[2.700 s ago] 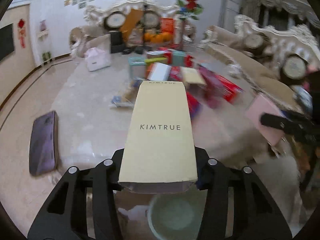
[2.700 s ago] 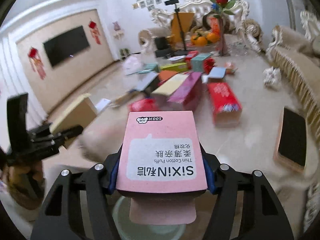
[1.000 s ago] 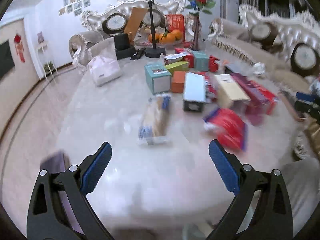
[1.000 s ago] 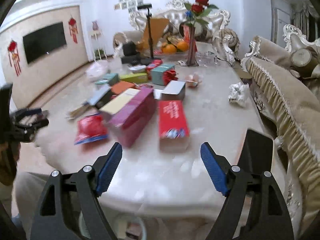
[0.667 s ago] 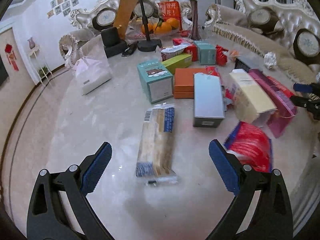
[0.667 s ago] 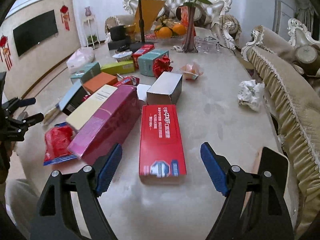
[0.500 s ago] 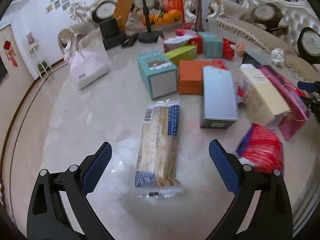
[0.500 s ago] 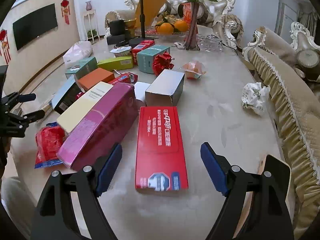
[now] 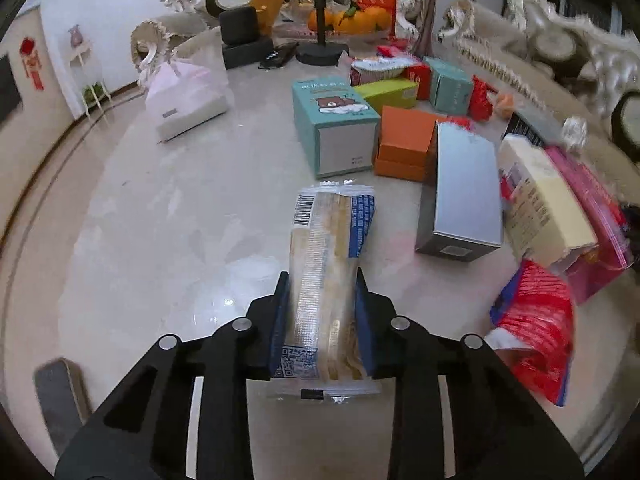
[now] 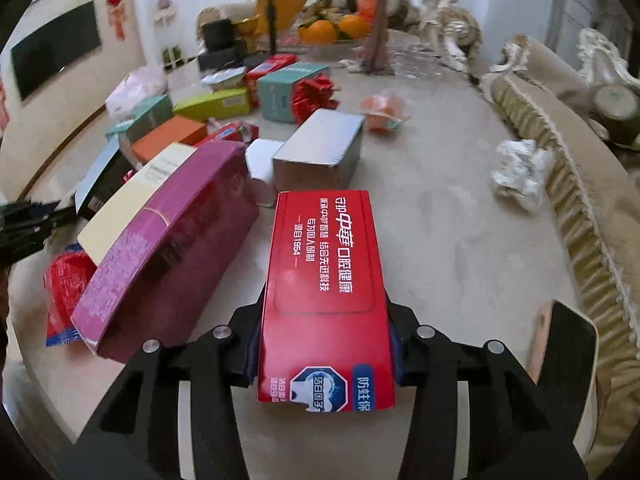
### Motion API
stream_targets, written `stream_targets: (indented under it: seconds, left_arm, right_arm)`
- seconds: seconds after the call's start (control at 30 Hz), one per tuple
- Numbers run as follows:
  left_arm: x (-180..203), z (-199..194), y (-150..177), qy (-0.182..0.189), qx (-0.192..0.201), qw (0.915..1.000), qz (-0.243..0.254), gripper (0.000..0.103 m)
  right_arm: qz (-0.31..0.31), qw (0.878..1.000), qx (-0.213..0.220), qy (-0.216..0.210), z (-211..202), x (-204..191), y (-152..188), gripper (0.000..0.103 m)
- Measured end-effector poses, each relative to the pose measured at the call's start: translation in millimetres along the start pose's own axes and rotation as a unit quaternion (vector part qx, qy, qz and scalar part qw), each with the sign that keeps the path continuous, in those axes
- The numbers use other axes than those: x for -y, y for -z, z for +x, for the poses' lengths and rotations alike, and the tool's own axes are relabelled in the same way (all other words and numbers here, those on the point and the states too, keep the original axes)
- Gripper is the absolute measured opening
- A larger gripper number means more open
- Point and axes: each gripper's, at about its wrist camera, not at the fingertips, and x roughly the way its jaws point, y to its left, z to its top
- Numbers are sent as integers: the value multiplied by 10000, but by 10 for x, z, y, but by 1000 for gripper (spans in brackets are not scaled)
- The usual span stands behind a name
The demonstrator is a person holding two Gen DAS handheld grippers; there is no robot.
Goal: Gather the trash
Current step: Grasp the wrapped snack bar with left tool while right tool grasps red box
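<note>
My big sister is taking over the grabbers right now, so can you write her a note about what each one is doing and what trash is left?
Left gripper: fingers shut on the clear cracker packet, which is still lying on the table.
Right gripper: fingers shut on the red toothpaste box.
Done: both items are gripped, neither binned yet.
Left: the purple box, cream box, grey box, red bag, orange box, teal box and crumpled paper.

Home living room: ornate carved cream sofa (image 10: 568,92) at 2 o'clock, black wall-mounted television (image 10: 54,46) at 10, marble desk (image 9: 160,216), oranges (image 9: 352,20).
</note>
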Motion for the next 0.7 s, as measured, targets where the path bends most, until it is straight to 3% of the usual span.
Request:
stream_targets:
  seconds: [0.1,0.23,0.4,0.57,0.7]
  left_arm:
    - [-19,-214,65,96,227,9997,-75,29]
    - [39,-734,256,390,706,9967,55,29]
    - [294,-1359,927,941,945,9909,203,29]
    - [662,-1538,1802,1560,333,9871,96,29]
    - [935,-1125,2430,1633,-692,9841,-96,29]
  right_arm:
    - [100,9996,238,-133,-231,30,2,45]
    - [249,9953,687,-631,-770,68,134,45]
    - [313,9857,892,-1394,-1344,-112,677,45]
    - [404,9785,14,-2021,-1328,-537,1480,45]
    - [381,9675,-1255,-2161,-772,-915,2089,45]
